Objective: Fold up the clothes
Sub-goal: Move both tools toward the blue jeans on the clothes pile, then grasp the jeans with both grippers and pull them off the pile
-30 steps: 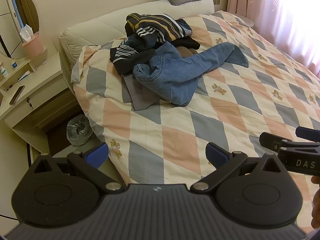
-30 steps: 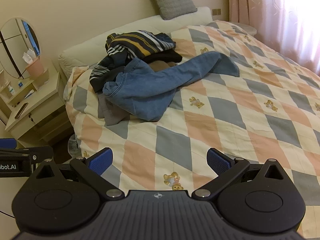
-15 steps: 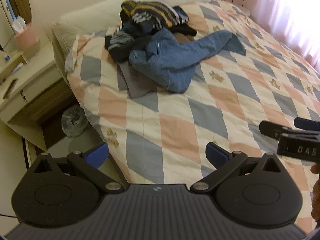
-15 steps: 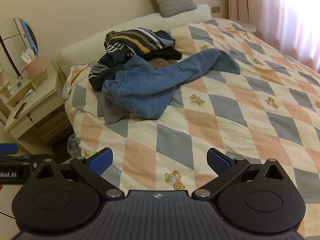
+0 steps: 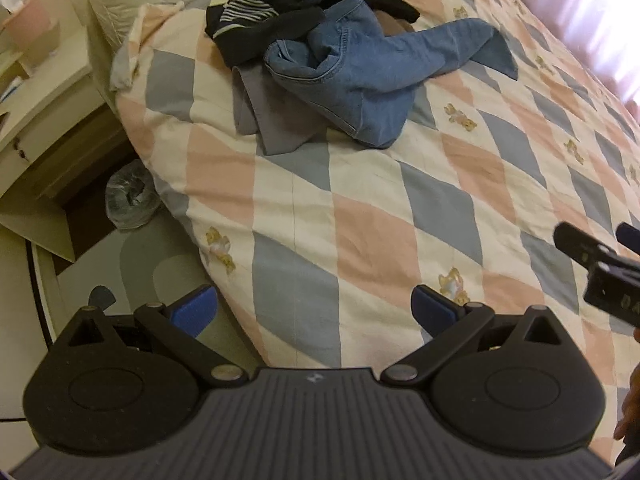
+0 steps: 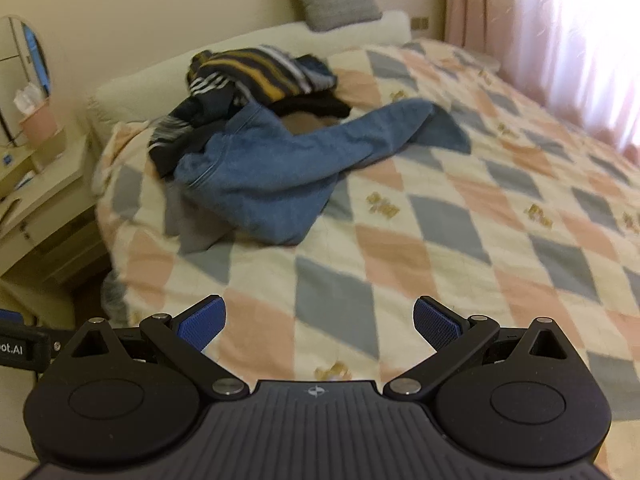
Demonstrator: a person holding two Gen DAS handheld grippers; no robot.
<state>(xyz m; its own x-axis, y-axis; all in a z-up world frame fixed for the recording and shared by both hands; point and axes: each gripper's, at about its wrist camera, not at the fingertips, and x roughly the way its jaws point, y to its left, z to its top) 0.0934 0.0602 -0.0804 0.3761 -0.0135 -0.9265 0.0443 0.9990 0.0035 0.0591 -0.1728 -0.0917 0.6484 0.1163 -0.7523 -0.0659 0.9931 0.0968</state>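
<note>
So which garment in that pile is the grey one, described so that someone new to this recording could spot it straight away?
Start at the bed with the pink, grey and cream diamond-patterned quilt and find the heap of clothes near its head end. The crumpled blue denim jeans lie along the heap's near side. The flat plain grey cloth pokes out from under them toward the bedside cabinet: the only grey, unpatterned piece, lowest in the heap.

left gripper: black ribbed body, round hubs, blue pads, silver pivots | right gripper: same, white lettering, possibly "DA"
</note>
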